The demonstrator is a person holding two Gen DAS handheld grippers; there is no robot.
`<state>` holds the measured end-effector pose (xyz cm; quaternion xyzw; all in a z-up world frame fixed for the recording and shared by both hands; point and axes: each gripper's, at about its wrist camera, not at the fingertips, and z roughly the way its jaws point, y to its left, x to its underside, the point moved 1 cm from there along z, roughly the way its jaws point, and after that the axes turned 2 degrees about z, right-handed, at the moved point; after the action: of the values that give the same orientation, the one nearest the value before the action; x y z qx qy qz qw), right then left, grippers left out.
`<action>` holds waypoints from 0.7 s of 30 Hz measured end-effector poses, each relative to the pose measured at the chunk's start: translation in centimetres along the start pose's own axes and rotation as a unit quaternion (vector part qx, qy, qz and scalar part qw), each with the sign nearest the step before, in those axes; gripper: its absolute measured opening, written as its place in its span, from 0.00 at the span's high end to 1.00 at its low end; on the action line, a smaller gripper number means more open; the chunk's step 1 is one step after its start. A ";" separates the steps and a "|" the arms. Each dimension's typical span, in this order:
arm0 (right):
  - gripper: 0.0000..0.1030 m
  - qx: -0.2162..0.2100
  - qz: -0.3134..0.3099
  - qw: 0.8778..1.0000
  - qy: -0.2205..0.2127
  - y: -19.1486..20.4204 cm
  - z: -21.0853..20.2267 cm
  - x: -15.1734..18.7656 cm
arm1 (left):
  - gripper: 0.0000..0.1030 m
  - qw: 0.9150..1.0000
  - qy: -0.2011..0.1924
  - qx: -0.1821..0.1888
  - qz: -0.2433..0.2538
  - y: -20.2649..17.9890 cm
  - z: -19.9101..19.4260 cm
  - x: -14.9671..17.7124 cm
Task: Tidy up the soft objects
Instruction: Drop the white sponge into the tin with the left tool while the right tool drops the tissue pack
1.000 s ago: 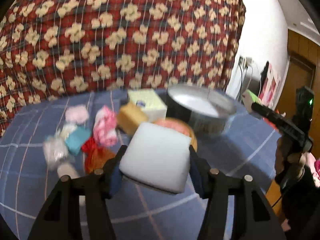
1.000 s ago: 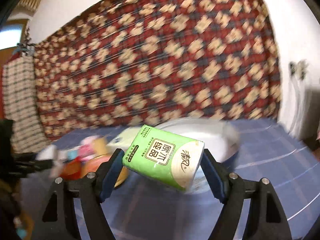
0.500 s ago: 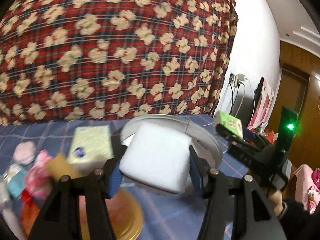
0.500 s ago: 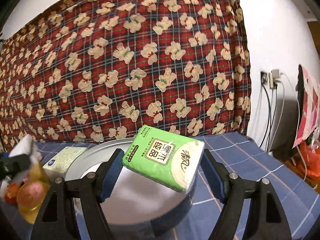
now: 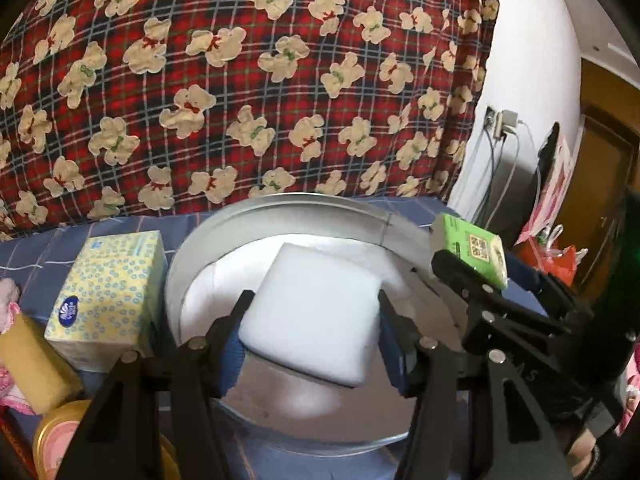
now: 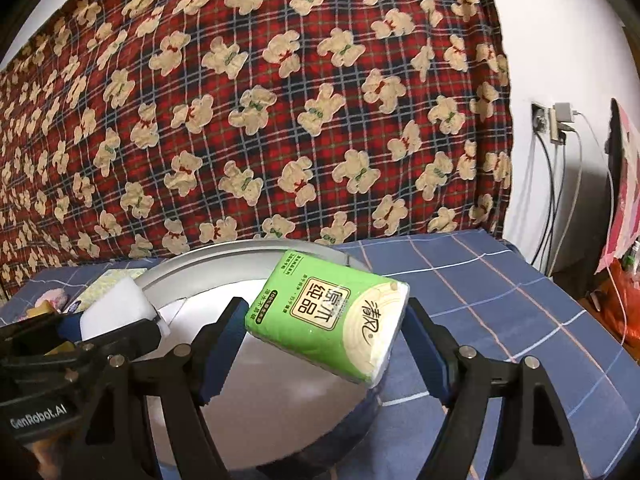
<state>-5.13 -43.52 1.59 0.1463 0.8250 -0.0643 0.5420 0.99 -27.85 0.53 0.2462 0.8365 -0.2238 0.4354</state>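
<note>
My left gripper (image 5: 314,320) is shut on a white sponge block (image 5: 312,312) and holds it over the round metal basin (image 5: 280,208). In the right wrist view that block (image 6: 116,308) shows at the left, above the basin's rim (image 6: 224,252). My right gripper (image 6: 326,320) is shut on a green tissue pack (image 6: 328,316), tilted, also above the basin. From the left wrist view the green pack (image 5: 472,248) and the right gripper's black fingers (image 5: 464,276) hang over the basin's right rim. The basin's inside looks white and holds nothing I can make out.
A yellow tissue box (image 5: 108,296) stands just left of the basin, with a yellow sponge (image 5: 32,364), pink soft items (image 5: 8,304) and a gold tin (image 5: 60,440) further left. A red bear-print cloth (image 6: 256,100) hangs behind. Cables and a socket (image 6: 556,120) sit on the right wall.
My left gripper carried the white block from over the pile at the left to above the basin. My right gripper swung right and closer to the basin with the green pack.
</note>
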 end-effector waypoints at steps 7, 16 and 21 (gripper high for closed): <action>0.21 -0.027 0.014 0.999 0.031 0.0 1.1 0.2 | 0.38 1.000 0.010 -0.022 0.004 0.2 1.0 0.3; 0.16 -0.070 0.083 0.994 -0.006 -1.6 -0.5 -0.2 | 0.00 0.999 -0.010 -0.029 -0.041 1.4 0.1 0.1; 0.16 0.000 0.093 0.993 -0.073 -2.5 -2.9 -0.2 | 0.00 0.998 -0.039 -0.048 -0.005 0.3 -1.5 -0.1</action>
<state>-8.39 -45.12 2.84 0.2176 0.7661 -0.0236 0.6043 0.33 -26.74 1.29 0.2123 0.8298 -0.1947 0.4779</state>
